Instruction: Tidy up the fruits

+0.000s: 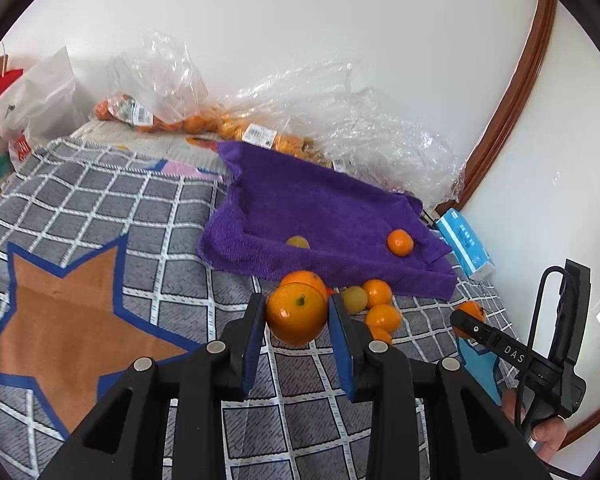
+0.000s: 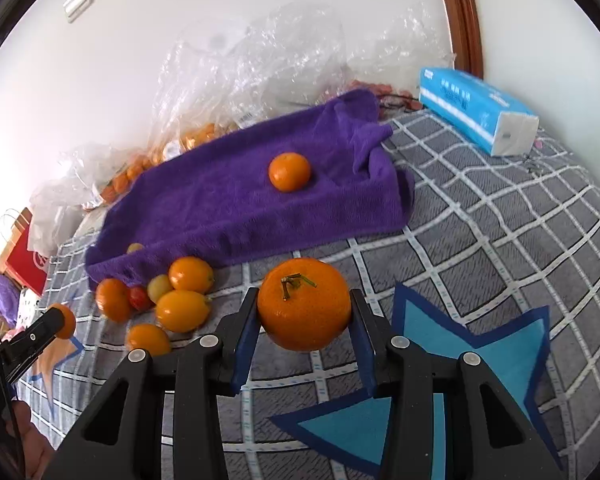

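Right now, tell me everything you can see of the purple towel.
The purple towel is deep violet terry cloth, soft and fuzzy, spread on the grey checked blanket near the wall. Its near edge is rolled up into a low ridge, and one far corner is bunched up. A small orange rests on it, and a yellowish fruit sits behind the ridge. Loose fruits lie against its near edge; clear plastic bags crowd its far side.

A plain white wall stands behind, brightly lit, with a brown wooden door frame at its right and a white wall switch high up. Below spreads a grey checked blanket bearing coloured star patches.
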### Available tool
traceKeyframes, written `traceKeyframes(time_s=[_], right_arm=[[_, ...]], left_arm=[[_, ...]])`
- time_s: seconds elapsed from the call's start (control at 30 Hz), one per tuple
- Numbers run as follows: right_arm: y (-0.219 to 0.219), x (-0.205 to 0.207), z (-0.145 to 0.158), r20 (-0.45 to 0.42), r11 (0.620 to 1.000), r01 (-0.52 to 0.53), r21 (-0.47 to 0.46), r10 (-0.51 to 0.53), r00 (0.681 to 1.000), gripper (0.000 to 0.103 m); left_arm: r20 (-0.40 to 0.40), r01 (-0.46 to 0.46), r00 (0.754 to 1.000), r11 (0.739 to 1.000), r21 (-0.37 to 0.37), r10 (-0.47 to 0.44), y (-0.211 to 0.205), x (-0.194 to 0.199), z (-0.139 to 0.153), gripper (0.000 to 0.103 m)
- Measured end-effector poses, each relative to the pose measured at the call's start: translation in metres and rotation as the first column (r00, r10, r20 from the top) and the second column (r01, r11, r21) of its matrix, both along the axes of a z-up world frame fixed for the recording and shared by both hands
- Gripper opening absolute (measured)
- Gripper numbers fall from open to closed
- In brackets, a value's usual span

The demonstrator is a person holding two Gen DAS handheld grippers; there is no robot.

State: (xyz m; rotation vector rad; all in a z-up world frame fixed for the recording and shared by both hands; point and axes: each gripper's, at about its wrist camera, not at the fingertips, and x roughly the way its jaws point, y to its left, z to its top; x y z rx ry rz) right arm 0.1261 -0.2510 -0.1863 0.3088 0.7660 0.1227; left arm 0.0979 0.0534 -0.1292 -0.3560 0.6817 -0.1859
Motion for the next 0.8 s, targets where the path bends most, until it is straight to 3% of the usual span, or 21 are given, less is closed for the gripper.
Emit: traceKeyframes(time_s=[0.17,0.5,0.8], right_arm=[[0.009,-0.006,0.026,0.030,0.999,-0.005,-0.036,0.006,1.000,0.043],[0.016,-0.020,0.076,0.120,1.000,0.002,-0.028,0.001,0.993,0.043],[0.021,-0.020,0.094,0.139,1.000,0.014,-0.005,-0.014,0.990,0.043]], left_arm=[[-0.005,0.002,1.000,1.000,-0.014,-0.002,0.004,-0.001,0.018,0.030],[0.038,0.030,0.999,0.999,0.034,-0.031,0.002,-0.004,0.054,0.030],[0.033,0.047,0.998,0.998,0.048,-0.049,0.012,-0.006,0.069,0.030]])
